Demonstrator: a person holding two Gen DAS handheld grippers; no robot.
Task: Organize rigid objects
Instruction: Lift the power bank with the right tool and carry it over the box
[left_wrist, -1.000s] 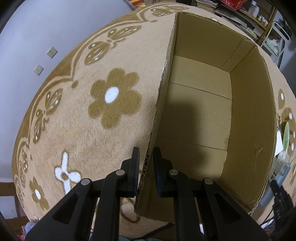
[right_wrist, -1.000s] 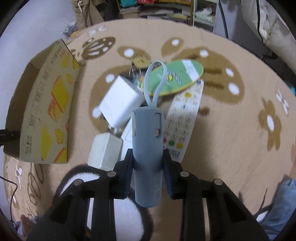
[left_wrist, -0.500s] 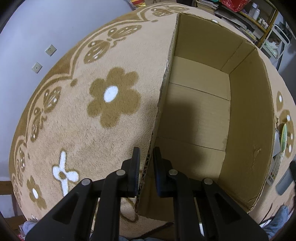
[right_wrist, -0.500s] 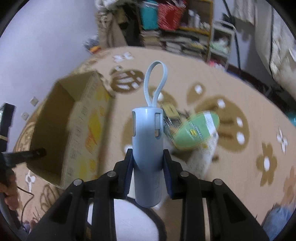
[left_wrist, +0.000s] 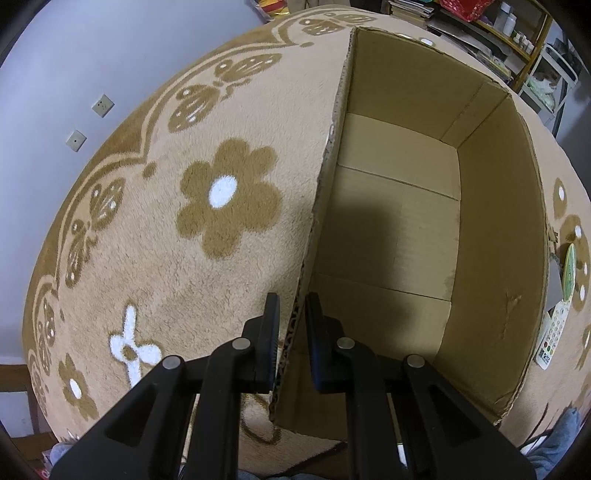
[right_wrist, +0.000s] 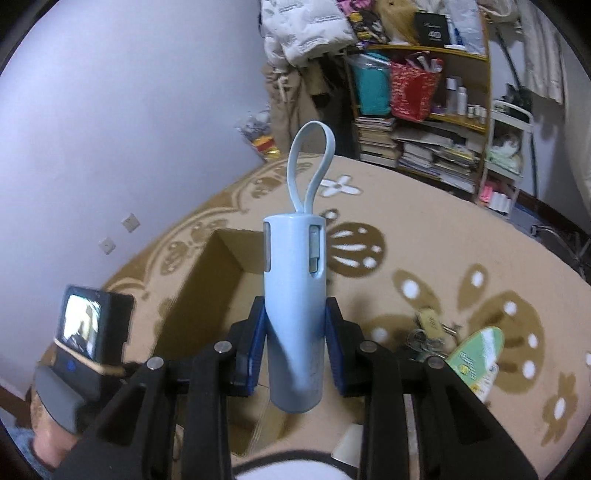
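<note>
Meanwhile my left gripper (left_wrist: 291, 325) hasn't budged, still pinched on the near wall of the cardboard box (left_wrist: 491, 229). My right gripper (right_wrist: 294, 343) has risen from the carpet (right_wrist: 443, 251), clamped on the blue power bank (right_wrist: 294, 314), loop at twelve o'clock, box below at nine o'clock.

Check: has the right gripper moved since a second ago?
Yes. The right gripper, shut on the blue power bank, rose from the pile toward the cardboard box.

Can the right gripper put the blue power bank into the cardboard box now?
Probably yes. The right gripper holds the blue power bank above the cardboard box, whose open top looks empty. The left gripper only clamps one wall.
</note>
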